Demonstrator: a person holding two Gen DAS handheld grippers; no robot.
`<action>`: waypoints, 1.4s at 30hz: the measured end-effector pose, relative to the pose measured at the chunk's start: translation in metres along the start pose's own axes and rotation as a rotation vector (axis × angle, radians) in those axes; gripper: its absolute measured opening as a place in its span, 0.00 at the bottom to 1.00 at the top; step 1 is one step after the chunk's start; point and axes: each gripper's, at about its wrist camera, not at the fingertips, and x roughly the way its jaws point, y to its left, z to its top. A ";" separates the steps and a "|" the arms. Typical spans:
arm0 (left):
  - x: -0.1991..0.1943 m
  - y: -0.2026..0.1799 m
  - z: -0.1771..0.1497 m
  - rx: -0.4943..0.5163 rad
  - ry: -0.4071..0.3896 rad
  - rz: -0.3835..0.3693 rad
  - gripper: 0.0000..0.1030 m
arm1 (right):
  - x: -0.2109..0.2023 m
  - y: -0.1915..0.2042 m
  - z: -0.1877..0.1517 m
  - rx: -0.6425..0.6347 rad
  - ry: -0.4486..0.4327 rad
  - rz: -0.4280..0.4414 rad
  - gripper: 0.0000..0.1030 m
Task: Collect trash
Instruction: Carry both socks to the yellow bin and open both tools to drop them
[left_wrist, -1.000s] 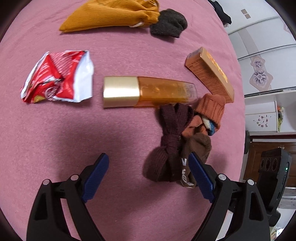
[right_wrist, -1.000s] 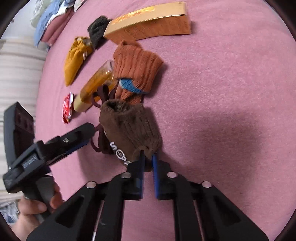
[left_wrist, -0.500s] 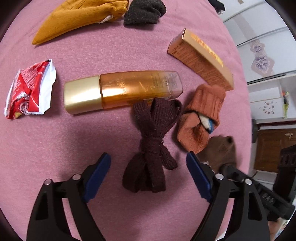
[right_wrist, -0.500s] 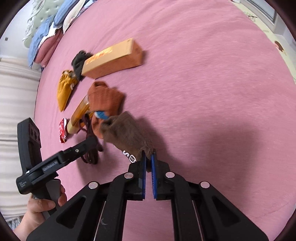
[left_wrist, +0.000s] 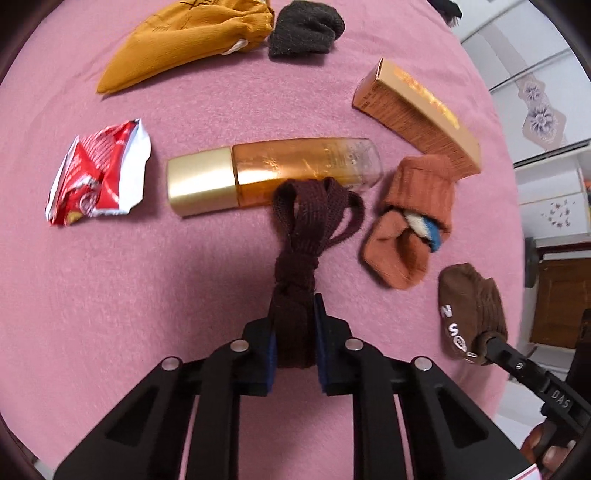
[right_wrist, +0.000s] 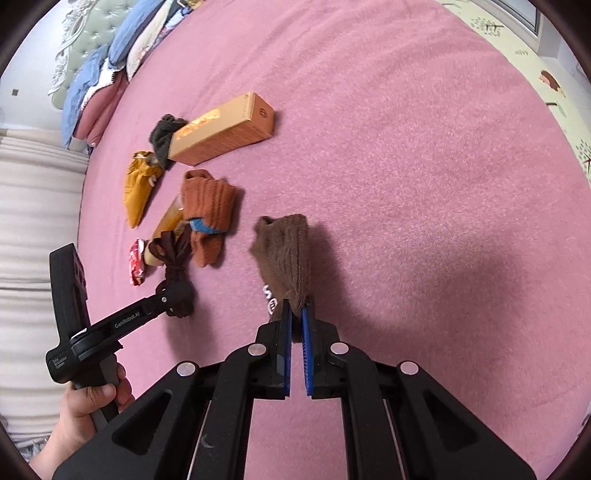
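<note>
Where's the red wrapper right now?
In the left wrist view the red wrapper lies at far left on the pink blanket, beside the bottle.

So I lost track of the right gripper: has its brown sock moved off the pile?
Yes. The brown sock went right, away from the orange sock.

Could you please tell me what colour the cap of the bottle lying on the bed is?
The cap is gold, clearest in the left wrist view.
</note>
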 end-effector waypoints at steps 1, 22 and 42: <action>-0.004 0.000 -0.003 -0.015 0.004 -0.023 0.15 | -0.005 0.001 -0.001 -0.005 -0.006 0.004 0.05; -0.092 -0.122 -0.092 0.018 0.017 -0.305 0.15 | -0.142 -0.028 -0.038 -0.035 -0.156 -0.017 0.05; -0.051 -0.338 -0.124 0.296 0.139 -0.350 0.15 | -0.256 -0.174 -0.051 0.143 -0.283 -0.066 0.05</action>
